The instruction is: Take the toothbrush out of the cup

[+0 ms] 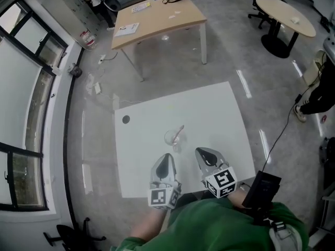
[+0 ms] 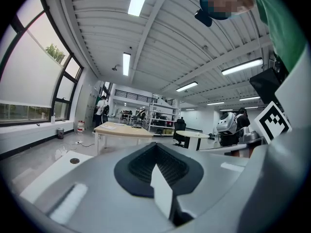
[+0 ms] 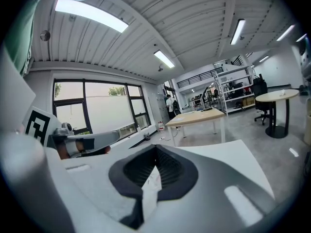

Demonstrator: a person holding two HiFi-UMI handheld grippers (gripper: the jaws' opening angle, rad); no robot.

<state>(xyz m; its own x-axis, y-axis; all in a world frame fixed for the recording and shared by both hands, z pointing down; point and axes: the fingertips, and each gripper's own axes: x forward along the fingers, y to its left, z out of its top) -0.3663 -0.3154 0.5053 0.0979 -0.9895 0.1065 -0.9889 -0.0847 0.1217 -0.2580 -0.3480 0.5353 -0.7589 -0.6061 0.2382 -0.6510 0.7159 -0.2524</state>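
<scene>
Hovering below the cup (image 1: 172, 138) pre-reach, left gripper (image 1: 166, 158) and right gripper (image 1: 201, 152) are showing shut, empty jaws; next likely needing opening around the toothbrush (image 1: 179, 132).

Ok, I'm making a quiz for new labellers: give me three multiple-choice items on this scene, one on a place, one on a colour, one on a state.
1. Where is the slim light toothbrush? A in a drawer; B in the clear glass cup; C in a sink.
2. What colour is the flat table under the cup? A black; B brown; C white.
3. How do the jaws of the grey left gripper and grey right gripper stand? A shut and empty; B wide open; C clamped on the cup.
Answers: 1 B, the brush leans out of the glass; 2 C, the head view shows it white; 3 A, each gripper view shows them closed, nothing between.
</scene>
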